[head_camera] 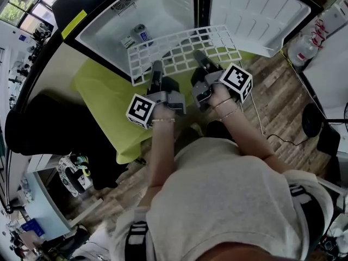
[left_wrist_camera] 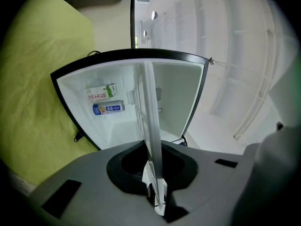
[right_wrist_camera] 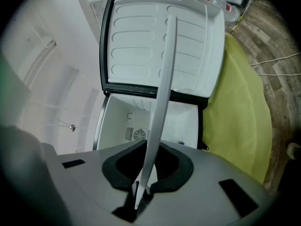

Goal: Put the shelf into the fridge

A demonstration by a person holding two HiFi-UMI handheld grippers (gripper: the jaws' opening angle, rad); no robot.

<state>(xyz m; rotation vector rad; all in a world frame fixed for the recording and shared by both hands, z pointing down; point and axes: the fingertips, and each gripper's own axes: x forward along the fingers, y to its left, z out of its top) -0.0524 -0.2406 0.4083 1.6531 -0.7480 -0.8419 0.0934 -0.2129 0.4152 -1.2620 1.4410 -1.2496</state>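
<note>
Clamping 1 shelf [head_camera: 182, 45]: L gripper [head_camera: 156, 68], R gripper [head_camera: 199, 56], by 1 fridge [head_camera: 163, 10].

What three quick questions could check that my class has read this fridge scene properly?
1. True or false: only the left gripper grips the shelf.
2. The fridge door is: A open, B shut, C missing.
3. Fill in: inside the fridge, beside the carton, lies a ____.
Key: 1 false, the right gripper grips it too; 2 A; 3 can.
</note>
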